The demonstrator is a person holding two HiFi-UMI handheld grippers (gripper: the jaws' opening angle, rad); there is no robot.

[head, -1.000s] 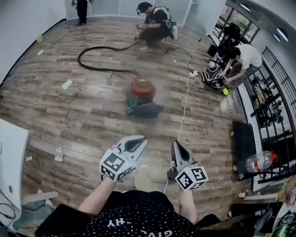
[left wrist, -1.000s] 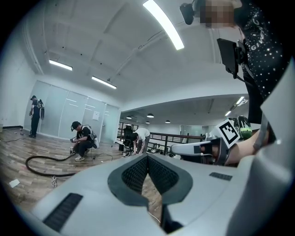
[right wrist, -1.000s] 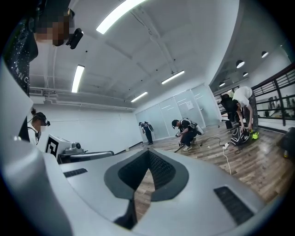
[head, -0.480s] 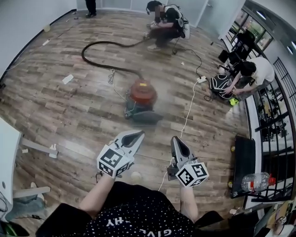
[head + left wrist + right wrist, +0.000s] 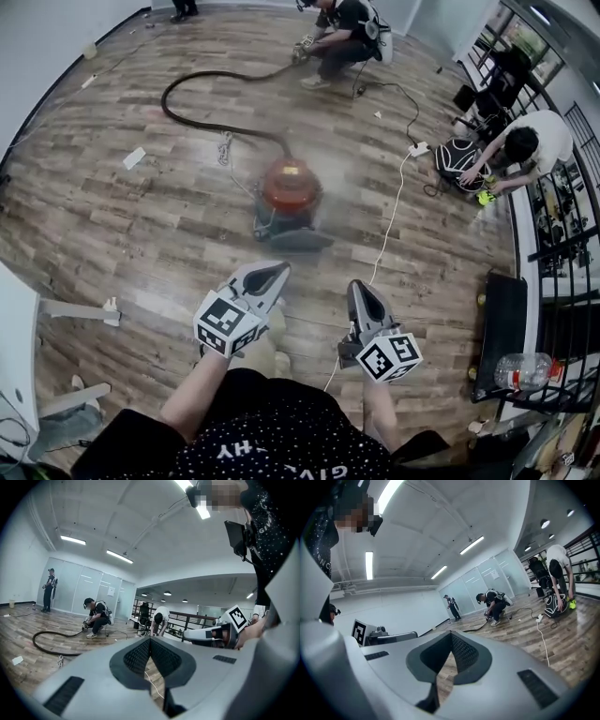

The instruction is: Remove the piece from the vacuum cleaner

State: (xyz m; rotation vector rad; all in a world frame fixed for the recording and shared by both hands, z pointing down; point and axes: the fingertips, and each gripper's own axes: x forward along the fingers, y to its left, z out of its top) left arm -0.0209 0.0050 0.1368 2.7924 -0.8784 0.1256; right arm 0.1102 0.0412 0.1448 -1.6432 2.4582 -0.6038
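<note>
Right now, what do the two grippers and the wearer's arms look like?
The left gripper and the right gripper are both light grey plastic shells that taper to a point. Dark, mesh-textured pads line the inside of the jaws. Each gripper carries a white cube with black square markers. The person wears a short-sleeved black speckled shirt with white lettering.

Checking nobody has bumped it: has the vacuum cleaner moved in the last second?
No. The vacuum cleaner keeps its spot on the floor relative to the white power strip; only the view shifted.
</note>
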